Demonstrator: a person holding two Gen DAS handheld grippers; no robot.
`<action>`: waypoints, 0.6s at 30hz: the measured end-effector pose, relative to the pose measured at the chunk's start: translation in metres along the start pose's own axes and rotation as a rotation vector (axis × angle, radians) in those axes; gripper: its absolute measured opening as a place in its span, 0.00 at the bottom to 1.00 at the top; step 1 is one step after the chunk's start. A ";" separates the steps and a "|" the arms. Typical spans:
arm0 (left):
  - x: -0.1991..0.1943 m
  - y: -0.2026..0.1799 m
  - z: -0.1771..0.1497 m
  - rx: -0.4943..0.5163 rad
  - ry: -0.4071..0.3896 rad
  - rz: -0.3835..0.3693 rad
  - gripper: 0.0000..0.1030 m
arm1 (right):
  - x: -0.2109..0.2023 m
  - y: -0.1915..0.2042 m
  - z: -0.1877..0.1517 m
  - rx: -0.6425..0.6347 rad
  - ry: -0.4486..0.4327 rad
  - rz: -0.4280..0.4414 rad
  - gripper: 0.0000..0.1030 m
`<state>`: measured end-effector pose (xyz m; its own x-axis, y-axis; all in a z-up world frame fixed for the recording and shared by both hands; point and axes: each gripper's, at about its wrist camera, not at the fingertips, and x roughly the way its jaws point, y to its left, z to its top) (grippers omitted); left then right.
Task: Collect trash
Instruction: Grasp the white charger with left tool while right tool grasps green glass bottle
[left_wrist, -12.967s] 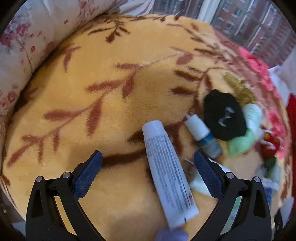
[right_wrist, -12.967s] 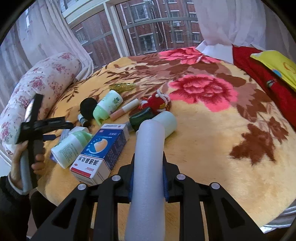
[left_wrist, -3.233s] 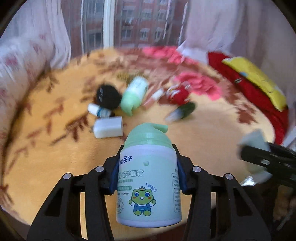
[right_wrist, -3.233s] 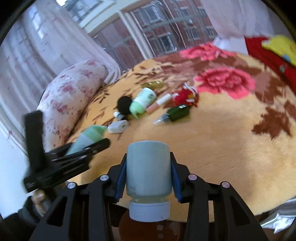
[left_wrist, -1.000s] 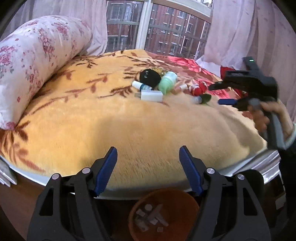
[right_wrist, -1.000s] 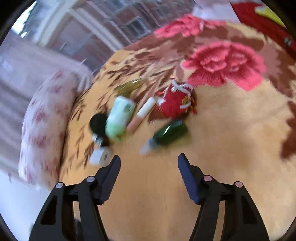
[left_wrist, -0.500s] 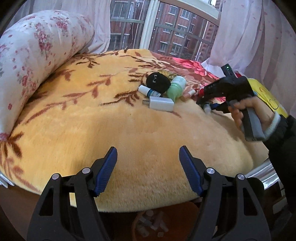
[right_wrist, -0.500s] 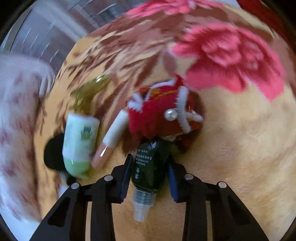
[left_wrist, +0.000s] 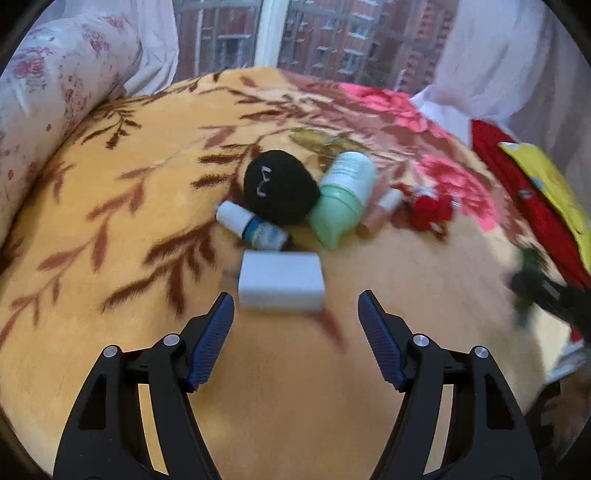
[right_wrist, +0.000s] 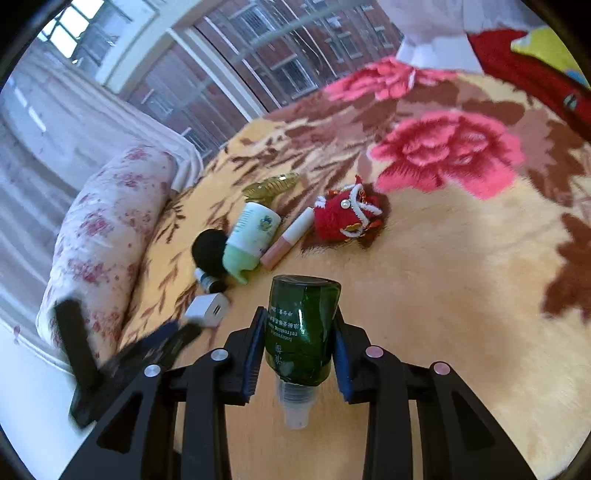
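My right gripper (right_wrist: 299, 313) is shut on a dark green bottle (right_wrist: 301, 332), held clear of the blanket with its clear cap toward the camera. In the left wrist view that gripper is a dark blur (left_wrist: 543, 291) at the right edge. My left gripper (left_wrist: 294, 295) is open, and a white plug block (left_wrist: 280, 278) lies just beyond its fingertips, untouched. Behind the block are a small blue-and-white dropper bottle (left_wrist: 255, 225), a black plush ball (left_wrist: 280, 186), a pale green pump bottle (left_wrist: 343, 199) and a pink tube (left_wrist: 382, 212).
A red lion toy (right_wrist: 345, 218) and a gold leaf clip (right_wrist: 271, 186) lie farther back on the yellow floral blanket (right_wrist: 443, 314). A flowered bolster pillow (left_wrist: 55, 92) runs along the left. Red and yellow cloth (left_wrist: 535, 192) lies at the right, and a window is behind.
My right gripper has closed on the green bottle and lifted it off the blanket. My left gripper has moved forward from the bed's edge up to the white plug block.
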<state>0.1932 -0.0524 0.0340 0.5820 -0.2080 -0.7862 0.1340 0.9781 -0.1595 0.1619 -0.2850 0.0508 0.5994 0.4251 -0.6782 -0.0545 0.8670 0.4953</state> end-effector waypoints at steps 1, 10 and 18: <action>0.012 0.000 0.007 0.001 0.025 0.017 0.67 | -0.004 0.001 -0.001 -0.010 -0.010 0.003 0.32; 0.049 -0.002 0.016 0.048 0.094 0.104 0.69 | -0.007 0.019 -0.021 -0.114 0.008 0.043 0.32; 0.021 0.010 0.007 -0.014 -0.006 0.013 0.68 | -0.008 0.030 -0.039 -0.119 0.019 0.051 0.32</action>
<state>0.2119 -0.0471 0.0200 0.5885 -0.1954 -0.7845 0.1153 0.9807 -0.1577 0.1237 -0.2524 0.0499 0.5785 0.4733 -0.6643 -0.1795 0.8683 0.4624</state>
